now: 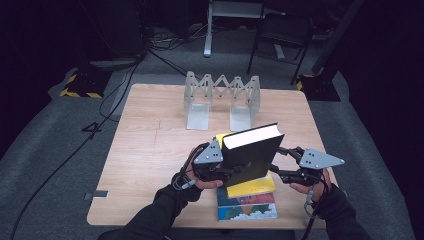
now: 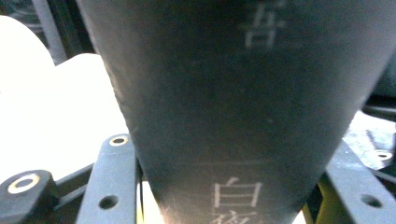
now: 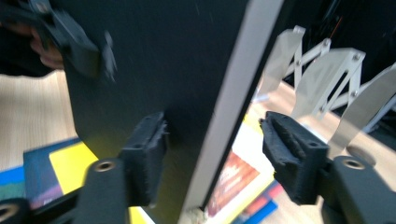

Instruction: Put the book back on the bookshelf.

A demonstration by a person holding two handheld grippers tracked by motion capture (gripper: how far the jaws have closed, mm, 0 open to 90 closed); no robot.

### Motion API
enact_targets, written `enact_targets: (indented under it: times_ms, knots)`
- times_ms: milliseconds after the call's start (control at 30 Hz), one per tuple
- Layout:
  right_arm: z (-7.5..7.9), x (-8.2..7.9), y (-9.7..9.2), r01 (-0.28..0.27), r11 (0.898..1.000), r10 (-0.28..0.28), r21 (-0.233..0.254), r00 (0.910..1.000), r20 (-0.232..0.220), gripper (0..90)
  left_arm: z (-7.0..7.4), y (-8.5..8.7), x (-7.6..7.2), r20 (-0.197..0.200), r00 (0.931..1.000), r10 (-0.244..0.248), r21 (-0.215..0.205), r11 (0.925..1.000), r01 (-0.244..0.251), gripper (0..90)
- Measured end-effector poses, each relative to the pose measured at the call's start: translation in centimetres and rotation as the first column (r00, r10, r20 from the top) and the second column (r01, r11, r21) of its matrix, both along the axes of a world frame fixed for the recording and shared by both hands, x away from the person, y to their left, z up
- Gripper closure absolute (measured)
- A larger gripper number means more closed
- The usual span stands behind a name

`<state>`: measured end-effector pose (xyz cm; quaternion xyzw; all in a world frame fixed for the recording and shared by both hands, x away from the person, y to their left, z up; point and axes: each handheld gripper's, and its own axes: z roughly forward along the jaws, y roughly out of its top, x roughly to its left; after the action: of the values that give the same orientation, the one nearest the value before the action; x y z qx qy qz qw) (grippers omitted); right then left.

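While the high view looks down on a wooden desk (image 1: 150, 150), a black book (image 1: 250, 152) is held tilted above a small stack near the front edge: a yellow book (image 1: 252, 186) on top of a blue book (image 1: 247, 209). The left hand-held gripper (image 1: 227, 170) meets the black book at its left edge, and the right hand-held gripper (image 1: 280, 162) sits at its right edge. A metal rack (image 1: 222, 97) stands well behind.

From the left hand-held gripper view, the black book's spine (image 2: 243, 112) sits between the two jaws, which press its sides in a grip.

From the right hand-held gripper view, the jaws stand apart around the black book's (image 3: 154, 70) page edge; the left pad (image 3: 149, 149) lies against the cover, the right pad (image 3: 292, 149) clear of it.
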<state>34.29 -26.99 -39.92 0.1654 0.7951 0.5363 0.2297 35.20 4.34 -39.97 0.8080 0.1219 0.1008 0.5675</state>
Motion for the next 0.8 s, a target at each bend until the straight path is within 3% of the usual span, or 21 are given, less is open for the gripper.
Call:
enact_targets:
  times_ms: [100, 267, 400, 533, 800]
  knots:
    - [0.5, 0.1, 0.7, 0.006, 1.000, -0.006, -0.007, 0.9987, 0.051, 50.3, 0.2, -0.3, 0.4, 0.034, 0.9992, 0.022, 0.009, 0.9997, -0.023, 51.5]
    - [0.7, 1.2, 1.2, 0.041, 0.999, -0.041, 0.001, 0.9969, 0.067, 53.5, 0.2, -0.4, 1.8, 0.054, 0.9975, 0.045, 0.009, 0.9989, -0.046, 51.6]
    - [0.6, 1.7, 1.5, 0.049, 0.999, -0.050, 0.003, 0.9965, 0.068, 53.5, 0.0, -0.1, 2.3, 0.058, 0.9978, 0.033, 0.014, 0.9993, -0.033, 51.2]
    - [-0.4, 1.8, 1.7, 0.047, 0.998, -0.046, -0.031, 0.9981, 0.040, 51.1, -0.1, 0.0, 2.0, 0.065, 0.9972, 0.037, 0.018, 0.9991, -0.038, 50.5]
    - [-0.9, 1.4, 1.7, 0.049, 0.998, -0.048, -0.028, 0.9985, 0.027, 54.4, 0.9, -0.3, 1.4, 0.055, 0.9952, 0.081, -0.027, 0.9965, -0.079, 48.3]
